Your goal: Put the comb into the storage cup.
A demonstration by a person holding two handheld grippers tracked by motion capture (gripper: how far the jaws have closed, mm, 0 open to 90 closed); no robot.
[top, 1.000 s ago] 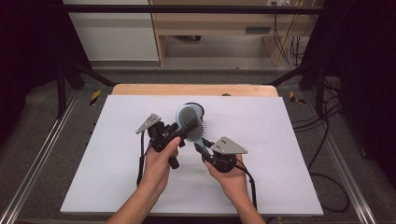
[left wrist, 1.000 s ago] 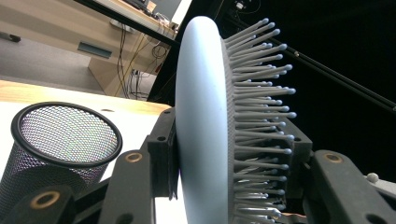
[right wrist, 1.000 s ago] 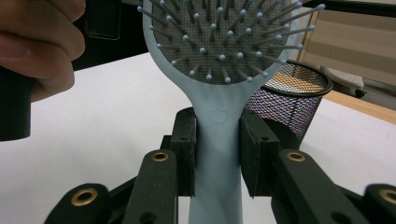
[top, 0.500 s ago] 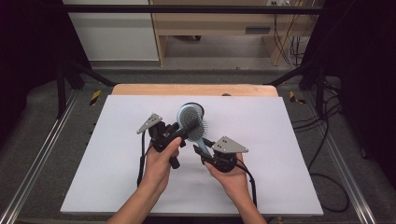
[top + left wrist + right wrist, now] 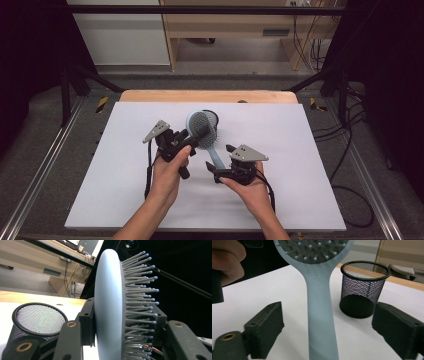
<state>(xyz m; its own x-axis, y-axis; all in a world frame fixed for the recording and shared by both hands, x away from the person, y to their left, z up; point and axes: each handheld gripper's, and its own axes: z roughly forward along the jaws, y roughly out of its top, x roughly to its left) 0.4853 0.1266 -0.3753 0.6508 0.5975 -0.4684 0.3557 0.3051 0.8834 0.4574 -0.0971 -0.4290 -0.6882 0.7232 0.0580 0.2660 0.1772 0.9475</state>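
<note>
A pale blue hairbrush (image 5: 201, 127) with grey bristles is held above the white table sheet (image 5: 305, 150). My left gripper (image 5: 196, 136) is shut on its round head; in the left gripper view the head (image 5: 108, 305) stands edge-on between the two jaws, bristles to the right. My right gripper (image 5: 214, 172) is open around the brush's handle (image 5: 320, 315). Its jaws have just been opening, and both pads stand well off the handle. A black mesh cup (image 5: 214, 115) stands upright just behind the brush.
The mesh cup (image 5: 363, 287) is empty and sits a little beyond the handle, towards the back of the sheet. A wooden table edge (image 5: 207, 96) runs behind it. Metal rails and cables lie on the floor at both sides.
The right gripper's jaws have spread apart and let go of the brush handle. Both hands and the brush have stayed where they were.
</note>
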